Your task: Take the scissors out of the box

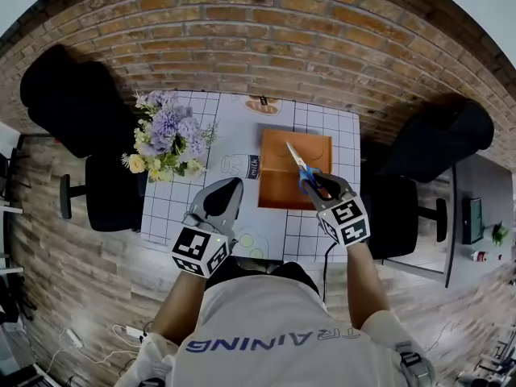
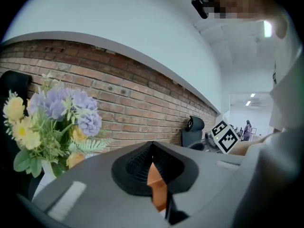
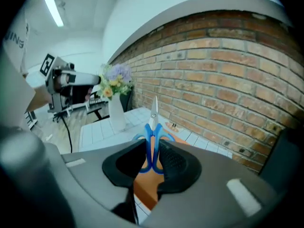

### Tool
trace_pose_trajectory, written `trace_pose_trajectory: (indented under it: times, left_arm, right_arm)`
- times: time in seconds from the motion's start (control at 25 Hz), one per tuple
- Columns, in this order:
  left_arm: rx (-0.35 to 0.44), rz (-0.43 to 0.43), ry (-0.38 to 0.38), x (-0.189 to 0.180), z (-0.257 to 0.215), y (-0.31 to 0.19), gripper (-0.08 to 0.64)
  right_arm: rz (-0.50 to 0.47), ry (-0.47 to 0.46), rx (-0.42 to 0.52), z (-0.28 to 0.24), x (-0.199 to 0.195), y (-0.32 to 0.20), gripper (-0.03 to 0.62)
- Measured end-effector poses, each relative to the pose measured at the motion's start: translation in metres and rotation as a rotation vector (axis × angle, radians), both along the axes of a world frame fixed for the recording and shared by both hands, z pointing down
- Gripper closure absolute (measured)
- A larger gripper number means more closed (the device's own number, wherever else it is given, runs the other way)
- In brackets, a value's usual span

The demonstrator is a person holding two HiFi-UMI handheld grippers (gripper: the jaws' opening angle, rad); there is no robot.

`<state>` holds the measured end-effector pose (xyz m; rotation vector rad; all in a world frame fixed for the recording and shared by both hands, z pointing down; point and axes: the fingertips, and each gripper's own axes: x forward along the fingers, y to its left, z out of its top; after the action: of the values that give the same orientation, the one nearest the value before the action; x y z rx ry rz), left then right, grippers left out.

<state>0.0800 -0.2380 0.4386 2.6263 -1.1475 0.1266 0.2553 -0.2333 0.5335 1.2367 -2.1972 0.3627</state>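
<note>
My right gripper [image 1: 321, 185] is shut on the blue handles of the scissors [image 1: 302, 166], holding them in the air above the open orange box [image 1: 278, 192]. The silver blades point away from me toward the brick wall. In the right gripper view the scissors [image 3: 153, 127] stand upright between the black pads [image 3: 173, 160], with the box [image 3: 145, 186] below them. My left gripper [image 1: 232, 185] hovers over the table's near edge, left of the box, shut and holding nothing. Through its jaws in the left gripper view, a sliver of the orange box [image 2: 156, 186] shows.
A vase of purple and yellow flowers [image 1: 165, 143] stands on the left of the grid-patterned table [image 1: 322, 127]. Black chairs sit at the far left [image 1: 76, 95] and the right [image 1: 439, 135]. A brick wall [image 1: 266, 47] runs behind the table.
</note>
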Motion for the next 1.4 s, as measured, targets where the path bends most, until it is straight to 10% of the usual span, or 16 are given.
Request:
trace_pose_trajectory:
  times: [0.6,1.4]
  left_arm:
    - [0.167,0.02,0.039,0.005,-0.077,-0.007,0.558]
    - [0.183,0.008,0.047,0.006,-0.087,-0.005,0.558]
  right_arm:
    - [0.196,-0.296,0.448,-0.163,0.015,0.002,0.488]
    - [0.2,-0.359,0.481,-0.178,0.022,0.01,0.488]
